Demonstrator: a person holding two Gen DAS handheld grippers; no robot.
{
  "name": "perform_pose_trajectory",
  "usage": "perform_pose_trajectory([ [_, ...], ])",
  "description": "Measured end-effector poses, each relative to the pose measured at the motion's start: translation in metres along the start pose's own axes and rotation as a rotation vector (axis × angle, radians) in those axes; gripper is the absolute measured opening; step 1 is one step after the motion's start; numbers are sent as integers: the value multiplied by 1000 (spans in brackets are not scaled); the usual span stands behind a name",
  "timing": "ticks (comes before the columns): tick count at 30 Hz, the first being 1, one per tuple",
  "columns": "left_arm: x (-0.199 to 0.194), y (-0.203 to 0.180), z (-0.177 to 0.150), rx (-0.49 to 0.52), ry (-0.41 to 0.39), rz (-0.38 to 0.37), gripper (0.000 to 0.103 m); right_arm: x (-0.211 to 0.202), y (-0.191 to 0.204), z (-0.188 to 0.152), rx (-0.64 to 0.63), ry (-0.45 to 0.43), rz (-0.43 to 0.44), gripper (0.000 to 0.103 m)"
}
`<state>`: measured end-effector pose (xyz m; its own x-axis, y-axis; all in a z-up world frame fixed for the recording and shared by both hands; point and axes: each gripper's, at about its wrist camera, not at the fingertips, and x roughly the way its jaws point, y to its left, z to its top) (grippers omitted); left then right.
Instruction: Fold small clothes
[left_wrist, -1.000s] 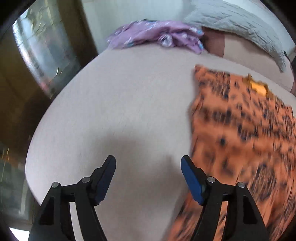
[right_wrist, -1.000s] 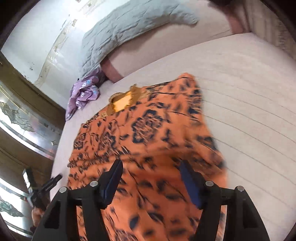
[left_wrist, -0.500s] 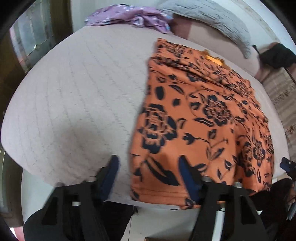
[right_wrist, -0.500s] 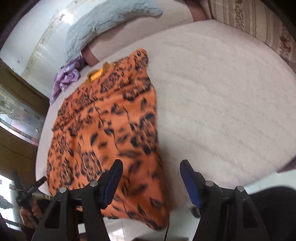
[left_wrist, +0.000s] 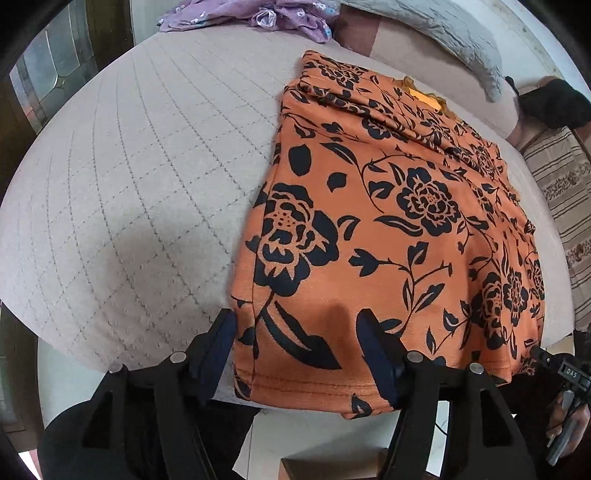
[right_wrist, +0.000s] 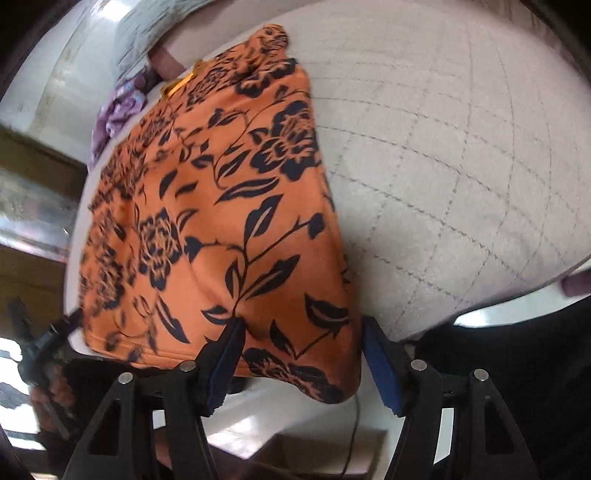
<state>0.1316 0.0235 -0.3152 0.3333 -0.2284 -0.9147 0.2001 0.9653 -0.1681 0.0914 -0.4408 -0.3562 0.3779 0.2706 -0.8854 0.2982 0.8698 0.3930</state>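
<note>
The left hand-held gripper (left_wrist: 297, 350) and the right hand-held gripper (right_wrist: 301, 360) are held spread wide, nothing grasped, each astride a near hem corner of the orange floral garment (left_wrist: 388, 221). The garment is laid flat ahead on the bed (left_wrist: 129, 184), its hem draped over the near edge. Soft, light, limp cloth is judged; pinching the hem corners is advised.

Quilted beige bed (left_wrist: 122, 192), grey pillow (left_wrist: 443, 26) by pale wall (daylit), dark wooden glass-paned door (left_wrist: 48, 74) at left
</note>
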Motion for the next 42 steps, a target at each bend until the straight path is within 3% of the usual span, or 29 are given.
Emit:
perform_pose_trajectory([
  [1, 0, 0, 0, 3, -1, 5, 45, -1, 3, -1, -8, 5, -7, 55],
  [2, 0, 0, 0, 10, -6, 27, 32, -3, 4, -1, -13, 14, 1, 35],
  [3, 0, 2, 0, 11, -11, 39, 24, -5, 5, -1, -20, 18, 20, 22],
  [4, -1, 5, 1, 2, -15, 27, 9, -8, 6, -1, -23, 16, 39, 16],
  [6, -7, 11, 3, -29, -29, -34, 9, -18, 10, 2, -22, 2, 79, 12],
  [11, -31, 8, 9, -2, -95, -94, 8, -54, 15, 20, -17, -88, 209, 11],
  [15, -27, 7, 10, 10, -72, -83, 9, -68, 20, 34, -30, -134, 237, 11],
  [16, -20, 7, 10, 12, -48, -58, 17, -64, 19, 34, -27, -119, 230, 11],
  [17, -16, 8, 9, 9, -27, -43, 33, -58, 18, 32, -23, -95, 231, 11],
  [19, -3, 10, 7, -7, 26, -8, 50, -47, 9, 30, -5, -46, 225, 11],
  [23, 5, 1, 5, 24, 56, 11, 65, -27, -8, 19, 51, 8, 202, 17],
  [25, 8, -4, 6, 43, 60, 36, 65, -20, -13, 17, 66, 15, 160, 35],
  [26, 9, -7, 5, 53, 56, 43, 64, -18, -15, 15, 73, 19, 150, 63],
  [27, 7, -9, 5, 63, 42, 36, 57, -16, -16, 15, 79, 19, 163, 79],
  [29, 7, -12, 6, 72, 28, 23, 11, -12, -16, 13, 74, 15, 206, 79],
  [31, 7, -12, 8, 57, 26, -11, 9, -9, -9, 11, 16, 12, 184, 64],
  [33, 3, -12, 9, 53, 10, -30, 8, -5, -3, 10, -34, 28, 108, 16],
  [35, -4, -12, 13, 57, -6, -66, 8, -10, 2, 12, -77, 27, 102, 8],
  [37, -18, -12, 23, 55, -30, -127, 8, -24, 8, 17, -104, 4, 139, 7],
  [42, -54, -12, 69, 42, -113, -230, 8, -78, 15, 63, -125, -150, 235, 7],
])
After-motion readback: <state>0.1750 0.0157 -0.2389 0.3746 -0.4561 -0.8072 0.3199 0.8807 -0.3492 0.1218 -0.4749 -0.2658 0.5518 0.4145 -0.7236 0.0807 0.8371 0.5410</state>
